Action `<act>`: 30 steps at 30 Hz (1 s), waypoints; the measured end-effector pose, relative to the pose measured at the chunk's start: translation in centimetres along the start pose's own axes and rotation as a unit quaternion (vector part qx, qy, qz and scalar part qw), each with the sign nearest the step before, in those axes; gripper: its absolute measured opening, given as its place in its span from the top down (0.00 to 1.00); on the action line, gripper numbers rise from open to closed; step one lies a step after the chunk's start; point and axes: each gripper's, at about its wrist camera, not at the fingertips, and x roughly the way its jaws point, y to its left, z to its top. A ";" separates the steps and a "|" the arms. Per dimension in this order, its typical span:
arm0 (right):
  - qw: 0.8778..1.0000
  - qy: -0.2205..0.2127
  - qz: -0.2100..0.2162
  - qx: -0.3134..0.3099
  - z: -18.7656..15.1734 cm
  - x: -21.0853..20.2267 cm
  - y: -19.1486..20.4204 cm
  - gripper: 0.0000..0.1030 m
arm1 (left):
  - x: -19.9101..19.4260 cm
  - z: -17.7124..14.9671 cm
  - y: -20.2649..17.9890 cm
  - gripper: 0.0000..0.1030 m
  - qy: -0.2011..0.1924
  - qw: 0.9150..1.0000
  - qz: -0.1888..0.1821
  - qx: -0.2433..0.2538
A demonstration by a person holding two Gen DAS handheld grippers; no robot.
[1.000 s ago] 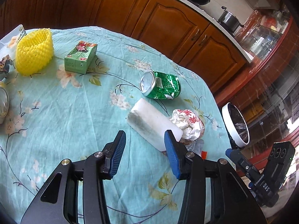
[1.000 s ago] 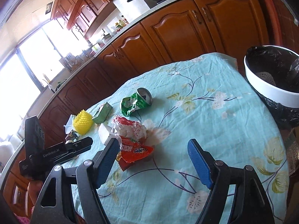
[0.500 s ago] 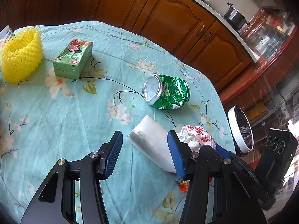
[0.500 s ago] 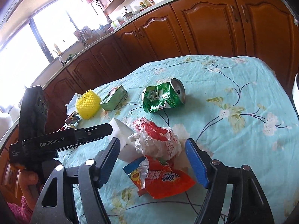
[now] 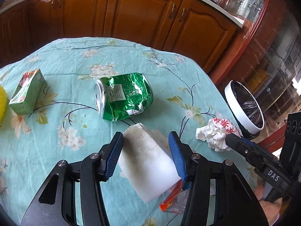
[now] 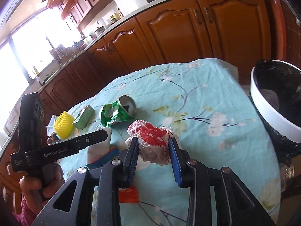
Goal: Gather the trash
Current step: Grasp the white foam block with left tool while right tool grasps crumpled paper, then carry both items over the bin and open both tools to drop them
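My left gripper (image 5: 145, 147) straddles a white foam block (image 5: 148, 165) lying on the table; both pads sit at its sides, and I cannot tell if they press it. My right gripper (image 6: 153, 150) has its pads on both sides of a crumpled red-and-white paper wrapper (image 6: 152, 141), closed onto it. The wrapper also shows in the left wrist view (image 5: 216, 135). A crushed green can (image 5: 122, 98) lies just beyond the foam. An orange snack wrapper (image 6: 128, 195) lies under the right gripper. A white bin (image 6: 278, 109) with a black liner stands off the table's right edge.
A green juice carton (image 5: 26, 92) and a yellow foam net (image 6: 63, 125) lie at the table's left. The table has a teal floral cloth (image 6: 207, 98). Wooden cabinets (image 5: 131, 15) run behind it. The table edge drops off beside the bin (image 5: 244, 107).
Both grippers moved forward and down. The left one now has the foam block between its pads. The right one narrowed from wide open onto the paper wrapper.
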 end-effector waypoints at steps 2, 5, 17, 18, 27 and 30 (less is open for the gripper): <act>1.000 0.003 -0.004 0.012 0.0 0.0 -1.0 0.64 | -0.7 -0.1 0.3 0.51 -0.005 1.000 -0.014 -0.010; 1.000 0.001 -0.001 0.021 -0.1 -0.1 -1.5 0.61 | -1.8 -0.4 0.9 0.51 -0.014 1.000 -0.014 -0.018; 1.000 -0.006 -0.010 -0.003 0.3 0.8 -1.1 0.49 | -0.5 -2.7 3.3 0.48 0.021 0.998 0.007 -0.059; 1.000 -0.007 -0.011 -0.005 0.4 0.9 -1.1 0.49 | -0.5 -2.8 3.3 0.48 0.018 0.998 0.009 -0.057; 1.000 -0.016 -0.002 -0.013 0.5 -0.3 -0.6 0.69 | -3.4 -1.8 1.7 0.70 -0.025 0.999 -0.010 -0.030; 1.000 -0.030 0.000 -0.009 0.6 -1.7 -0.7 0.69 | -4.6 -1.0 0.2 0.70 -0.042 0.999 -0.019 -0.009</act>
